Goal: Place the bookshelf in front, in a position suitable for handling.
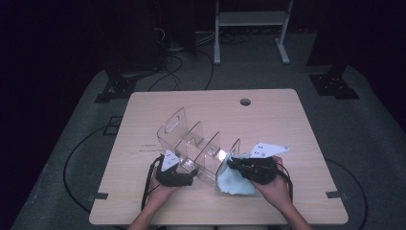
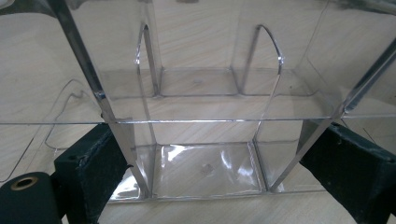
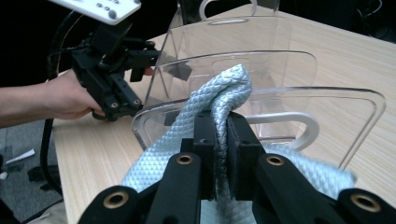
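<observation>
Fingers (image 3: pixel 219 140) pinching cloth (image 3: pixel 224 93), organizer (image 2: pixel 196 112) straddled

We cannot tell whether the left tongs (image 2: pixel 205 158) press on the clear rack (image 2: pixel 201 112); their tips lie behind its wall. Below the right tongs (image 3: pixel 223 140), the light blue cloth (image 3: pixel 224 93) runs off the frame's lower edge.

A clear acrylic rack (image 1: pixel 191 143) and light-blue cloth (image 1: pixel 234 182) lie on the wooden table (image 1: pixel 287 120).

Cloth (image 3: pixel 224 100) (light blue) in right gripper (image 3: pixel 223 140)
</observation>
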A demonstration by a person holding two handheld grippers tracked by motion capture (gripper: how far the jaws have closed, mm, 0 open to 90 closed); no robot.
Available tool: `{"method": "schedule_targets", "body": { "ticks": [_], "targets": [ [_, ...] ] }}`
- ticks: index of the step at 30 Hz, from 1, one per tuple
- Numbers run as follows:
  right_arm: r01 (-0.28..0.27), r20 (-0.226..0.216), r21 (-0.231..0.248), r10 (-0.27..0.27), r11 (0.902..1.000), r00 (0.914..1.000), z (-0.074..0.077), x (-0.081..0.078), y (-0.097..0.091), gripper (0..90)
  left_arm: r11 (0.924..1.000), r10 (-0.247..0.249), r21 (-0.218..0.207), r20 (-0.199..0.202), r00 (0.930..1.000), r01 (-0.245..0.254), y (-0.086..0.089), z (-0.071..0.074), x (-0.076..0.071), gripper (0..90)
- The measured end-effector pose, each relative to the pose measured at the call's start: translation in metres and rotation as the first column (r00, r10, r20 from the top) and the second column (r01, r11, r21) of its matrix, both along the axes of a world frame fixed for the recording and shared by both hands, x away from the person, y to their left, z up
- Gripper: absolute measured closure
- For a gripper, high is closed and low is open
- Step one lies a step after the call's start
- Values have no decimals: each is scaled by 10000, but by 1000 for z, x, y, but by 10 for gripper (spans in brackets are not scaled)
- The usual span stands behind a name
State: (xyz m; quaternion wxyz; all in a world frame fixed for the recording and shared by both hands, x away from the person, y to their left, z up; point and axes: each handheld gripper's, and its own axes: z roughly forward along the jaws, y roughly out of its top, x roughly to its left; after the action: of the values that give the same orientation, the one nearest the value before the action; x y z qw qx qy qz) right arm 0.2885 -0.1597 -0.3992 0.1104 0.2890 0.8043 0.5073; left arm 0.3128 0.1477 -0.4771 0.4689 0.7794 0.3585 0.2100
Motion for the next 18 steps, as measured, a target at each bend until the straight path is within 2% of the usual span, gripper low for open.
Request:
{"method": "schedule_targets", "body": {
  "ticks": [4, 8, 11, 13, 15, 18],
  "targets": [
    [234, -163, 52, -233, 9997, 9996, -1, 5, -5, 827, 10000, -1, 44, -10, 10000, 1, -2, 1, -2, 77],
    [710, -151, 27, -710, 9975, 9974, -1, 16, -13, 828, 9999, -98, 93, 21, 9999, 98, -2, 1, -3, 76],
    [1087, -464, 296, -1072, 9936, 9931, -3, 26, -22, 828, 9999, -115, 47, 17, 9999, 115, -2, 1, -4, 75],
    [1130, -544, 363, -1110, 9929, 9923, -3, 26, -22, 828, 9999, -139, 69, 31, 9999, 139, -2, 1, -4, 74],
    [1035, -382, 142, -1029, 9945, 9940, -1, 23, -20, 828, 9998, -179, 55, 29, 9998, 179, -2, 1, -4, 73],
    [997, -412, 124, -991, 9949, 9942, -1, 26, -21, 828, 9998, -177, 84, 37, 9998, 177, -2, 1, -5, 73]
  ]
}}
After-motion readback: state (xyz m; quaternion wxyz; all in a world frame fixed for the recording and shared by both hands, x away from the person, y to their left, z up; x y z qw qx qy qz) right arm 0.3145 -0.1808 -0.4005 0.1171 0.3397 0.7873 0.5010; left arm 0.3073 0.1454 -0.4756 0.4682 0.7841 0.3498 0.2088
